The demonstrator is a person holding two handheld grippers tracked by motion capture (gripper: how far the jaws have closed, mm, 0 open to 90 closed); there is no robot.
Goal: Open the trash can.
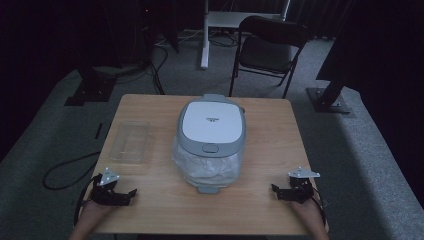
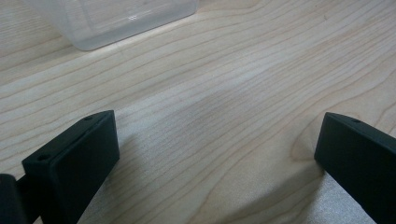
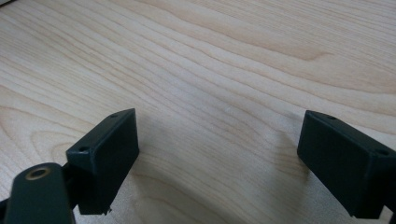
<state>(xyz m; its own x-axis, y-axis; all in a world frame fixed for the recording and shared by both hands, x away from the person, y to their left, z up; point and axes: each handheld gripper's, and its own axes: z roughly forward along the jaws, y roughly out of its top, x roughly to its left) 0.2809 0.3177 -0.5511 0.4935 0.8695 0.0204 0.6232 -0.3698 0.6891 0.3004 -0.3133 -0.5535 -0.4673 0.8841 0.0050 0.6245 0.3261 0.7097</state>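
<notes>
High view: we see a clear tray [image 1: 130, 141] (nothing inside) beside the lidded bin [image 1: 212, 131] on the desk [image 1: 260, 200]. Left tool [image 1: 123, 195] and right tool [image 1: 278, 191] rest near us, jaws apart.

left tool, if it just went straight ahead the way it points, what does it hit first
Likely the clear plastic container: past the open left tool lies bare table, then that container ahead, slightly left. How squarely it lines up is hard to judge.

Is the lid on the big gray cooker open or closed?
Closed. In the high view the rice cooker has its lid lying flat on the body, with no gap visible.
</notes>
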